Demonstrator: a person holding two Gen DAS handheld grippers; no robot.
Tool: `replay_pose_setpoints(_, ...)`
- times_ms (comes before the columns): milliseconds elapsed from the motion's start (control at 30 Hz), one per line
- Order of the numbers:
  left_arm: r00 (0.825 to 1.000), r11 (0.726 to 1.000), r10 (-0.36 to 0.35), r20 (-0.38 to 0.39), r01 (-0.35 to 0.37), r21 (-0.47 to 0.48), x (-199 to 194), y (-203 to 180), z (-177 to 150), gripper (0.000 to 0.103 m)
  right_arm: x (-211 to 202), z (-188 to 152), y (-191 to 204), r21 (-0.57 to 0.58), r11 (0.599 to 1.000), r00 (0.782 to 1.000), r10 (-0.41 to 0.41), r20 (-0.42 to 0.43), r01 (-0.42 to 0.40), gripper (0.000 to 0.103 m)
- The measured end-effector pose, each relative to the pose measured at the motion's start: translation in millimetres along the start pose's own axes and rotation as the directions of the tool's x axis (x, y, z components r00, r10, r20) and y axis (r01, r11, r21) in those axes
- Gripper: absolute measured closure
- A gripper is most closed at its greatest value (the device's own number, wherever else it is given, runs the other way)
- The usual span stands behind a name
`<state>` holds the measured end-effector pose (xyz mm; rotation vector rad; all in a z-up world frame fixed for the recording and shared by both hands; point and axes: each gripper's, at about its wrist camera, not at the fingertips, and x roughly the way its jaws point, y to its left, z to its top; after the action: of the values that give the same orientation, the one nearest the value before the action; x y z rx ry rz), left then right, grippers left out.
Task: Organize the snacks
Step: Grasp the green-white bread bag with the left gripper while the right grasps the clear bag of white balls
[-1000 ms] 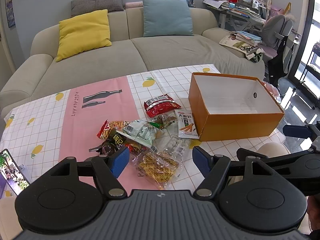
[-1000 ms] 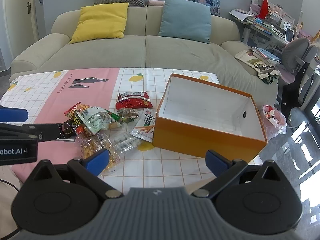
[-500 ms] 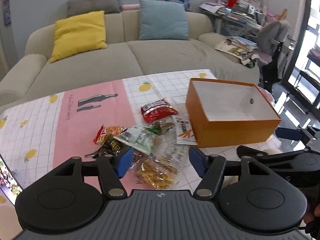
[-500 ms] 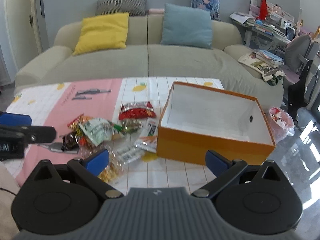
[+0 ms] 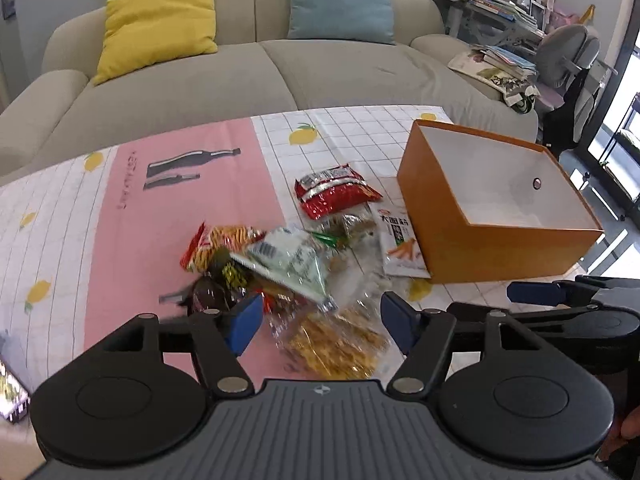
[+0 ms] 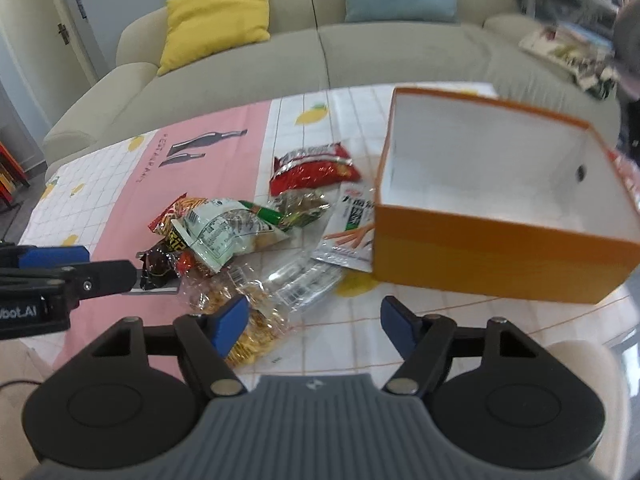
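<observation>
A pile of snack packets lies on the tablecloth: a red packet (image 5: pixel 336 196) (image 6: pixel 312 170), a green-and-white packet (image 5: pixel 288 260) (image 6: pixel 224 232), a white packet with orange sticks (image 5: pixel 400 244) (image 6: pixel 352 232) and a clear bag of yellow snacks (image 5: pixel 336 344) (image 6: pixel 256 328). To their right stands an empty orange box (image 5: pixel 492 248) (image 6: pixel 480 256). My left gripper (image 5: pixel 320 326) hovers over the clear bag, its jaws opening and not pressing on it. My right gripper (image 6: pixel 313 324) hangs over the cloth beside that bag. Its jaws are closing with nothing gripped.
The table wears a pink and white checked cloth (image 5: pixel 180 216) with lemons. Behind it is a beige sofa (image 5: pixel 240 68) with a yellow cushion (image 5: pixel 160 24) and a blue one (image 5: pixel 340 0). A phone (image 5: pixel 10 394) lies at the left edge. A grey chair (image 5: pixel 568 52) stands at the right.
Both grippers have come down and forward toward the snack pile. The right jaws have narrowed. The left jaws narrowed, then widened again.
</observation>
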<state>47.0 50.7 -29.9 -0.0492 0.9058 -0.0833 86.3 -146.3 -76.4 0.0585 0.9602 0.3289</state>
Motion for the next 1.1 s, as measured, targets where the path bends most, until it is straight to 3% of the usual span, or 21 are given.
replay_pose_setpoints(167, 0.999, 0.996, -0.011, -0.036, 0.014, 0.091, 34, 8, 18, 0.015, 36, 12, -9, 0.112, 0.994, 0.997, -0.004, -0.083, 0.014, 0.013)
replay_pose_setpoints(367, 0.996, 0.969, -0.008, -0.090, 0.030, 0.244, 81, 14, 29, 0.015, 78, 17, -18, 0.247, 0.968, 0.986, 0.002, -0.166, 0.040, 0.013)
replay_pose_setpoints(600, 0.991, 0.942, -0.026, -0.132, 0.069, 0.328, 117, 21, 39, 0.013, 108, 27, -22, 0.383, 0.922, 0.982, 0.022, -0.186, 0.052, 0.013)
replay_pose_setpoints(867, 0.980, 0.915, -0.023, -0.197, 0.100, 0.390, 152, 23, 42, 0.013, 138, 32, -21, 0.428, 0.899, 0.970, 0.021, -0.244, 0.089, 0.013)
replay_pose_setpoints(1000, 0.981, 0.914, -0.015, -0.194, 0.092, 0.395, 158, 22, 42, 0.012, 145, 32, -18, 0.428, 0.897, 0.967, 0.004, -0.253, 0.108, 0.013)
replay_pose_setpoints(1100, 0.984, 0.910, 0.000, -0.178, 0.074, 0.408, 159, 19, 38, 0.018, 151, 34, -16, 0.418, 0.901, 0.964, 0.000, -0.266, 0.115, 0.018)
